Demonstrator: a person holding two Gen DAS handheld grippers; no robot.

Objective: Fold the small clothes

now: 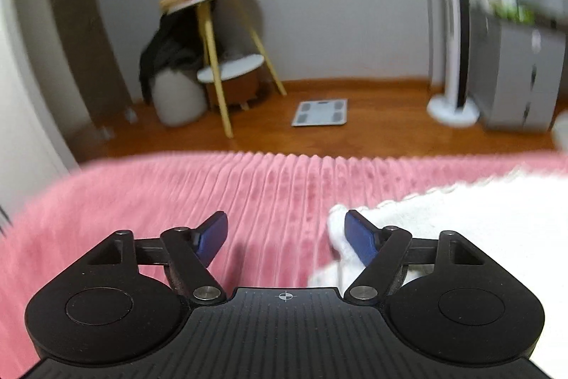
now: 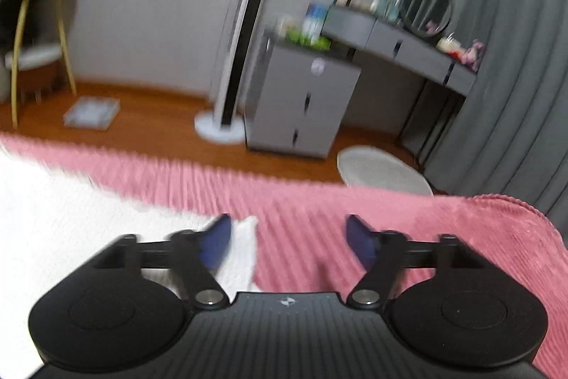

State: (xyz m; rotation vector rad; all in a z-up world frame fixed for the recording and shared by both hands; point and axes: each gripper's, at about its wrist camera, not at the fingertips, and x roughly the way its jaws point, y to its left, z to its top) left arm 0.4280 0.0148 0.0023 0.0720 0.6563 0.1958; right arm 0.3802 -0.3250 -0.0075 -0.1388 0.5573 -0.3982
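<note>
A white fluffy garment (image 1: pixel 461 229) lies on the pink ribbed blanket (image 1: pixel 177 201), at the right in the left wrist view. My left gripper (image 1: pixel 285 222) is open, low over the blanket; its right blue finger (image 1: pixel 358 237) sits at the garment's left corner, nothing between the jaws. In the right wrist view the same garment (image 2: pixel 71 212) fills the left side on the pink blanket (image 2: pixel 390 219). My right gripper (image 2: pixel 287 229) is open; its left finger (image 2: pixel 216 240) is beside a white corner of the garment. This view is motion-blurred.
Beyond the bed's far edge is a wooden floor with a bathroom scale (image 1: pixel 319 112), a side table on yellow legs (image 1: pixel 213 34), a white tower fan (image 2: pixel 241 41), a grey drawer cabinet (image 2: pixel 301 95), a dressing desk with a round mirror (image 2: pixel 426 2), a round rug (image 2: pixel 383 169) and a grey curtain (image 2: pixel 514 59).
</note>
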